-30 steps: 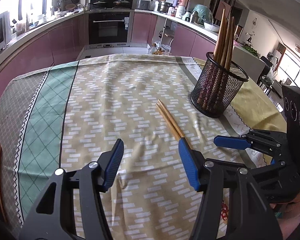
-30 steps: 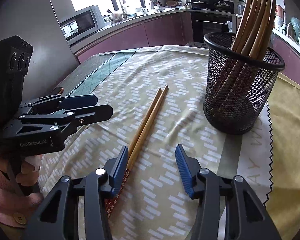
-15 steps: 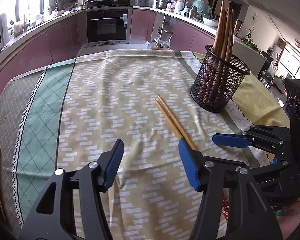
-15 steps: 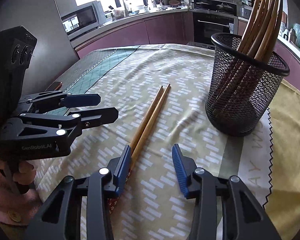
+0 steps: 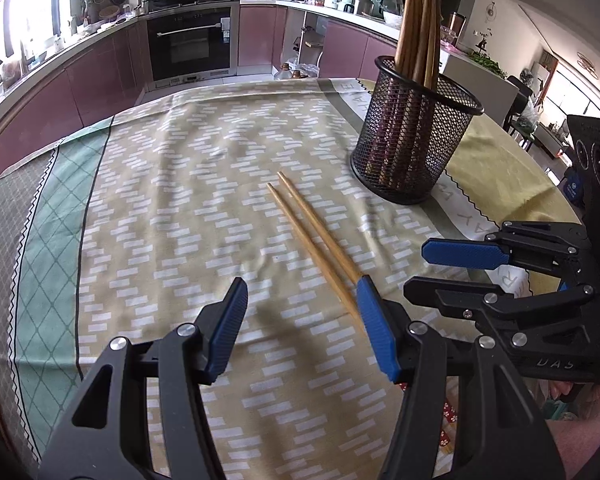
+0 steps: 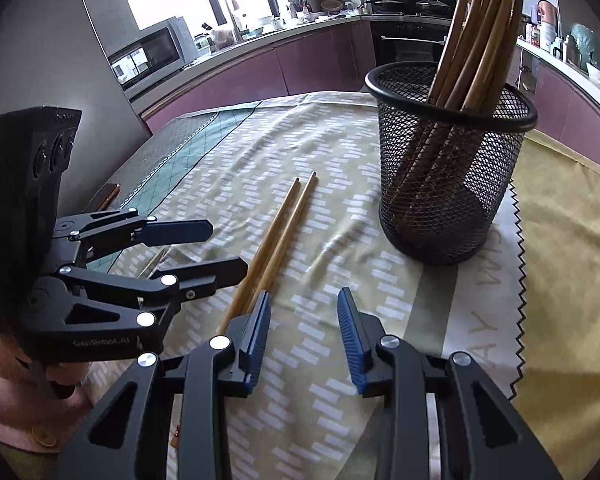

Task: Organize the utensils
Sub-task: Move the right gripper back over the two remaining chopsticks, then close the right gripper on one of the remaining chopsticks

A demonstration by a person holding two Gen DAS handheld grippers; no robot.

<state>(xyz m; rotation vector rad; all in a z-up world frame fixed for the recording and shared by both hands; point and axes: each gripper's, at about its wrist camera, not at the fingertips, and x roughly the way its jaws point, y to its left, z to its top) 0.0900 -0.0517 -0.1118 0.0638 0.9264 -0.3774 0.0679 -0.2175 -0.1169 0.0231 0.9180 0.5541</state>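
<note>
Left wrist view: the left gripper (image 5: 302, 320) is hovering over the tablecloth (image 5: 180, 200) with its blue pads spread apart and nothing between them; a pair of chopsticks (image 5: 312, 236) is lying side by side on the cloth, tips pointing toward the far edge of the table, near ends passing under the right-hand pad; a black mesh holder (image 5: 414, 140) is standing upright near the right edge, carrying a bundle of wooden utensils (image 5: 418, 28); the right gripper (image 5: 452, 268) is reaching in from the right edge, fingers apart and empty, partly covering the cloth's printed letters, of which "Y" and "R" are readable; "DAS" is showing on its body; an oven (image 5: 192, 44) is standing in the cabinets beyond the far edge.

Right wrist view: the right gripper (image 6: 302, 320) is also standing open and empty above the cloth; the chopsticks (image 6: 276, 240) are running from beside its left pad toward the far edge; the holder (image 6: 448, 160) is sitting to their right, apart from them; the left gripper (image 6: 216, 250) is entering from the left edge, fingers parted; "GenRoboLAI", or similar, is readable on its body, a marking that the other view is not showing; a microwave (image 6: 148, 56) is appearing only here.
</note>
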